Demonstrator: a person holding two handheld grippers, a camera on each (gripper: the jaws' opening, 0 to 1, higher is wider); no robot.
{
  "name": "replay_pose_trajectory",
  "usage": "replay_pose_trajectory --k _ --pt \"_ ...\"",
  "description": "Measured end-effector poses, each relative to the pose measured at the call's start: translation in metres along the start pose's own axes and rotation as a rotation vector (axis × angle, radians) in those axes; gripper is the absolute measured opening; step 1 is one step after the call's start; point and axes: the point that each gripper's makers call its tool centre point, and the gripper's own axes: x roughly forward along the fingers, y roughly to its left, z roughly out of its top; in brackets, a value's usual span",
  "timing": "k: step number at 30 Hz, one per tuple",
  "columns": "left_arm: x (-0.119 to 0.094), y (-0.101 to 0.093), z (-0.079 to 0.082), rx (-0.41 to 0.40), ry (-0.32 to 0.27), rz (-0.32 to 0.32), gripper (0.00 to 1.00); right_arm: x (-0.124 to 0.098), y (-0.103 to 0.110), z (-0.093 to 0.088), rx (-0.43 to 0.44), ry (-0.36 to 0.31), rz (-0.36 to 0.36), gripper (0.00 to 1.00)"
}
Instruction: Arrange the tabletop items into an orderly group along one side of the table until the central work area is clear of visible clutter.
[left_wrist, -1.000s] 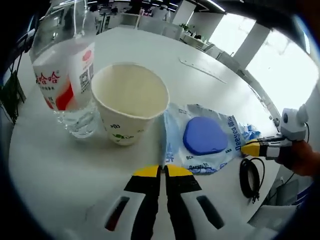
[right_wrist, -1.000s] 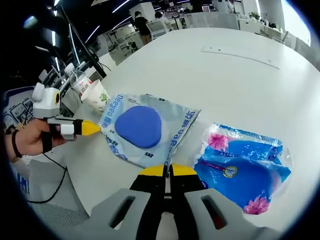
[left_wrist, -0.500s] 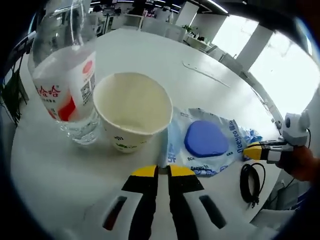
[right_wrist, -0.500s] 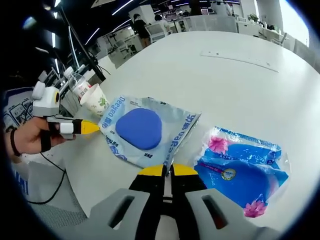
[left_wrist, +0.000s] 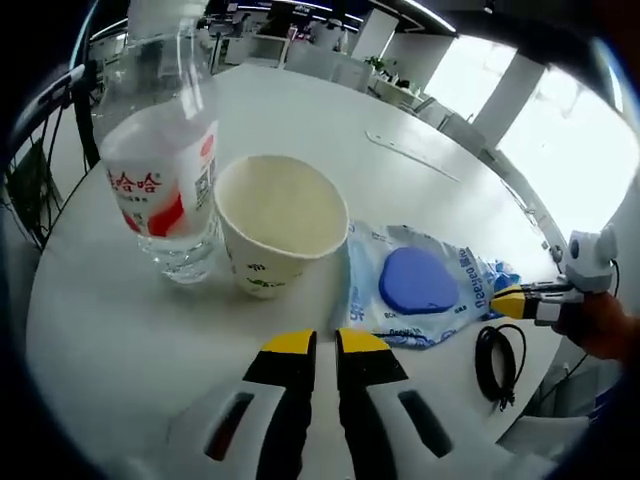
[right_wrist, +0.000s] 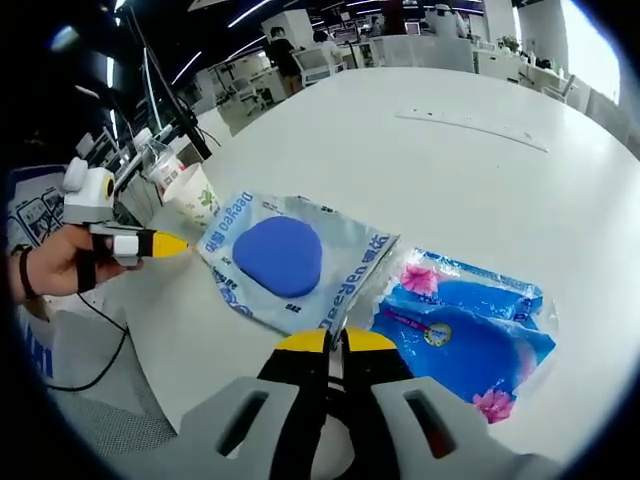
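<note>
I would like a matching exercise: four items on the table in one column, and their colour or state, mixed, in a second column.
Items:
1. water bottle
2. paper cup
3. pouch with flowers
4. cable

States:
A. black, coiled at the table edge
B. open and empty
C. clear, red and white label
D. blue, lying flat

Pairs: 1-C, 2-B, 3-D, 4-A

Bright window glare, fisheye-warped edges

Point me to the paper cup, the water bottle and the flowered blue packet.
paper cup (left_wrist: 262, 262), left gripper view, outer wall below the rim
water bottle (left_wrist: 160, 190), left gripper view, label
flowered blue packet (right_wrist: 465, 340), right gripper view, middle
</note>
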Motion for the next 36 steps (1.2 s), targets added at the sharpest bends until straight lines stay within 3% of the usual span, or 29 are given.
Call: replay_pose_trajectory --k 14,36 --pt "-0.021 0.004 -0.016 -0.012 -0.006 0.005 0.05 0.012 -0.003 0.011 0.013 -0.011 -0.013 0.0" --pt "-0.034 -0.001 -0.016 0.02 -0.025 -0.018 0.06 0.008 0.003 0.002 0.04 -0.003 0.002 0.03"
